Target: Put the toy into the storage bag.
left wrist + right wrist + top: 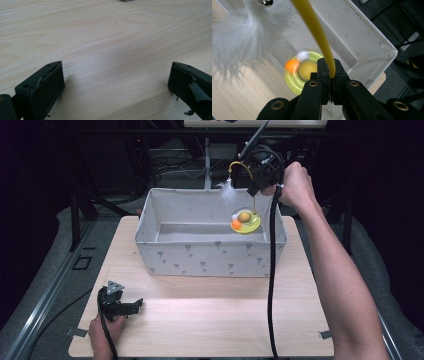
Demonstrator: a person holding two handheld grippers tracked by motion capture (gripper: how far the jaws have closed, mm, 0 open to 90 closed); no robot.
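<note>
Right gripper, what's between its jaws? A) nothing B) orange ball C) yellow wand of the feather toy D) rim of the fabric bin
C: the right gripper is clamped on the yellow wand, with the white feather and disc base dangling over the fabric bin.

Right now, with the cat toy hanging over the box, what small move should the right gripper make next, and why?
Probably lower it a little further. The right gripper is shut on the yellow wand, and the toy's round base hangs above the grey fabric box, near its right end, so a short descent should set it inside.
</note>
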